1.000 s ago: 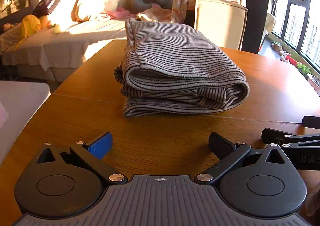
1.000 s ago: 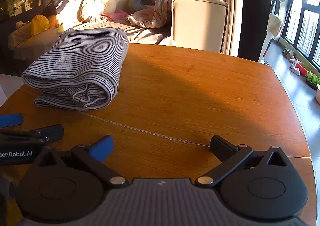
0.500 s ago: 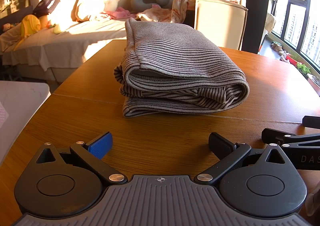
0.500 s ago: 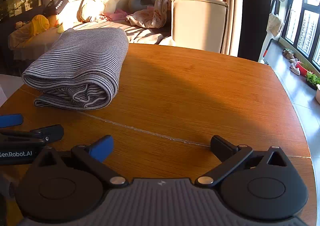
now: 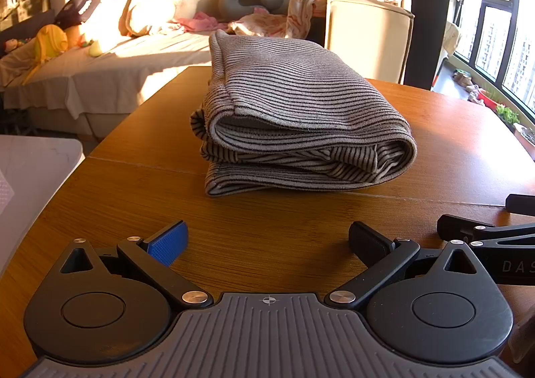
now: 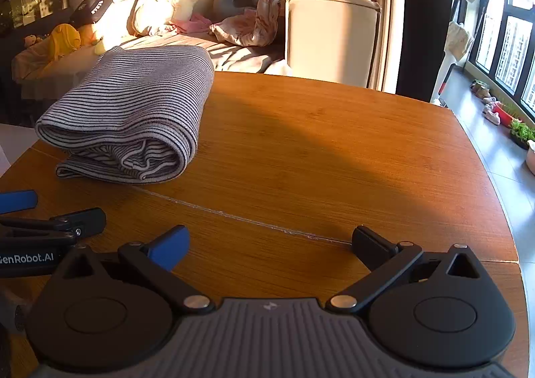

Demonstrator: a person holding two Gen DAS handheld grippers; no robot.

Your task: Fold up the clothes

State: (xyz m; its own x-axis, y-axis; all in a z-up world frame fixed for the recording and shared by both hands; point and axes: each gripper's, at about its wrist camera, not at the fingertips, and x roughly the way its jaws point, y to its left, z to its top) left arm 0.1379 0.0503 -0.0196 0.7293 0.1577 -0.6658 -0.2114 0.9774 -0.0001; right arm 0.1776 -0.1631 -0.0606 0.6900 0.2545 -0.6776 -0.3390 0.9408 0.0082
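striped top (image 5: 301,120) sits folded near the table's (image 6: 334,150) far left edge, left gripper (image 5: 267,241) & right gripper (image 6: 271,241) both wide, empty, so folding looks done.

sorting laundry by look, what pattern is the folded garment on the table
Thin dark horizontal stripes on pale grey, shown best on the folded garment in the left wrist view.

Two low wrist cameras look forward across a brown wooden table (image 5: 451,130). Both share the folded grey striped garment (image 5: 301,117), near and centred in the left view, further left in the right.
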